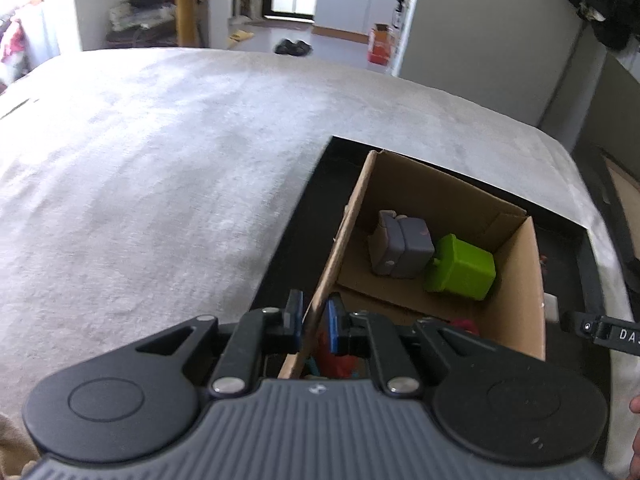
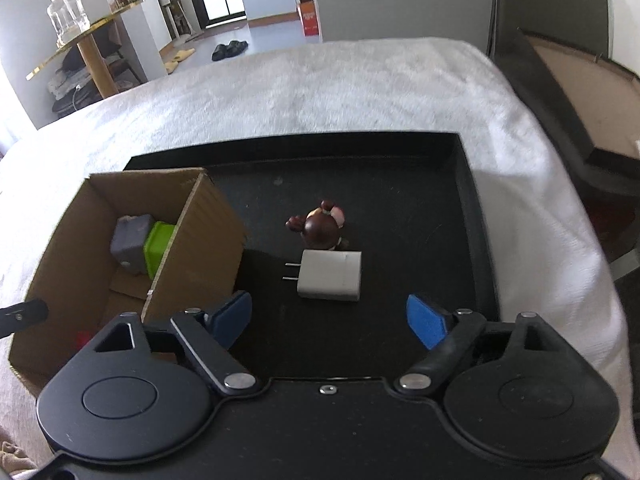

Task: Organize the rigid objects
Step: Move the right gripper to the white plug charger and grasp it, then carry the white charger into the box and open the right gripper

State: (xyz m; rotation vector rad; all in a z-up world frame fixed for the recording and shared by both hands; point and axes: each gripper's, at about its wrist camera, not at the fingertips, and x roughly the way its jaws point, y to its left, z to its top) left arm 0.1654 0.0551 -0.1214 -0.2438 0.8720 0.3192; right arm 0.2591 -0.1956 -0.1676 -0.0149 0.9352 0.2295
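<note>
**Right gripper lining up on the charger, left steadying the box**

Currently, left wrist view: left gripper (image 1: 312,326) has its blue pads pressed together on the near wall of the cardboard box (image 1: 520,280), one pad outside, one inside. Box sits on the black tray (image 1: 296,232), toward its left edge. Inside: grey block (image 1: 402,248) touching green block (image 1: 462,268) against the far wall; something red low down near the pads, can't identify it.

Right wrist view: right gripper (image 2: 330,322) spread wide, nothing between the pads. White charger (image 2: 330,275) lies flat mid-tray just ahead, prongs pointing at the box. Brown figurine (image 2: 320,227) stands right behind it, touching or nearly.

Suggest: come straight down, pads on the charger's two long plain sides, not on the prongs. Stay clear of the figurine so it doesn't tip. Keep the box pinned.
</note>
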